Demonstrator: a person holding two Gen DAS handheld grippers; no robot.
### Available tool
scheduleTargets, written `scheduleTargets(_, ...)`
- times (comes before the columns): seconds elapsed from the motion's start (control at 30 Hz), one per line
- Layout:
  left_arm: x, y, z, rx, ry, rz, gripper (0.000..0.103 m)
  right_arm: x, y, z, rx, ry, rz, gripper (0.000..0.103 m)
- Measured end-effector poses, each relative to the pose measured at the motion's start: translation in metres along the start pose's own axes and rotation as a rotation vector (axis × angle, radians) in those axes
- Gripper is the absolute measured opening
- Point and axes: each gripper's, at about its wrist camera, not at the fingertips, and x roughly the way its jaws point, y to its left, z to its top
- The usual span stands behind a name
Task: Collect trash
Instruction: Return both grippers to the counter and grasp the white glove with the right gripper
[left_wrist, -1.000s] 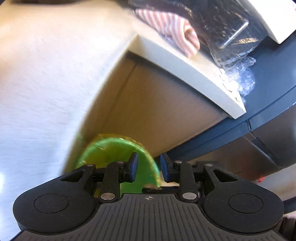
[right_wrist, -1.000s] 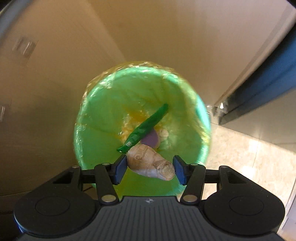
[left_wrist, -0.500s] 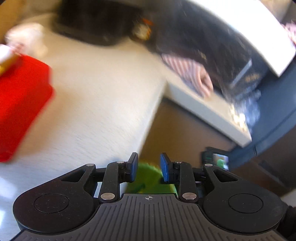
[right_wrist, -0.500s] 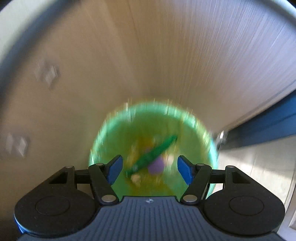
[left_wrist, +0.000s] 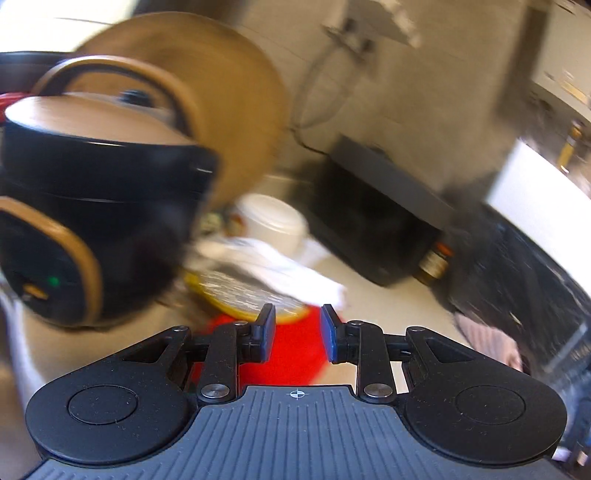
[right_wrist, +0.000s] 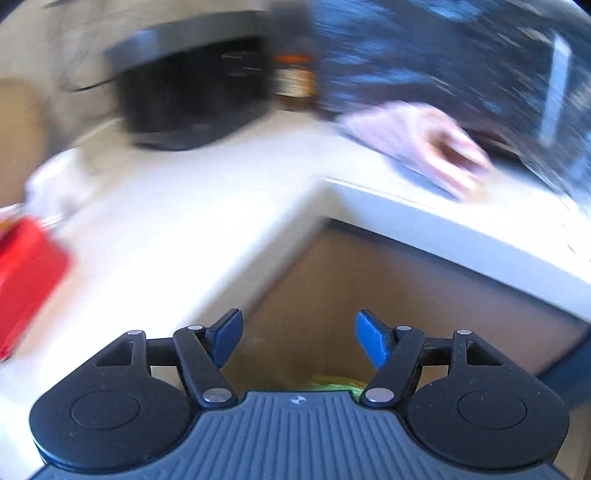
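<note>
My left gripper (left_wrist: 298, 332) hangs over the counter with its jaws a narrow gap apart and nothing between them. Just beyond its fingertips lie a red box (left_wrist: 288, 350), a yellow dish with crumpled foil (left_wrist: 240, 291) and a white crumpled cloth or paper (left_wrist: 284, 266). My right gripper (right_wrist: 299, 339) is above the counter's corner. Its jaws are opening and nothing is between them. Only a sliver of the green-lined trash bin (right_wrist: 332, 382) shows, low behind that gripper's body. Both views are blurred by motion.
A black rice cooker with a tan lid (left_wrist: 92, 206) stands close on the left. A black appliance (left_wrist: 373, 221), a jar (left_wrist: 434, 260) and a white tub (left_wrist: 273, 221) are at the back. A striped cloth (right_wrist: 417, 140) lies on the white counter (right_wrist: 207, 229). Wooden cabinet fronts (right_wrist: 388, 295) are below.
The right gripper let the ginger piece fall into the green bin, opened wider and rose above the counter edge. The left gripper swung up from the bin toward the rice cooker.
</note>
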Motion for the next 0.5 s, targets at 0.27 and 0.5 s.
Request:
scheduleTargets(0.27, -0.01, 0.041, -0.016, -0.083, 0.07, 0.061, 0.03, -0.031, 0.105, 0.055, -0.227, -0.056, 0.334, 0.07)
scheduleTargets(0.5, -0.046, 0.053, -0.033, -0.09, 0.069, 0.078, 0.03, -0.032, 0.261, 0.081, -0.606, -0.14, 0.534, 0.074)
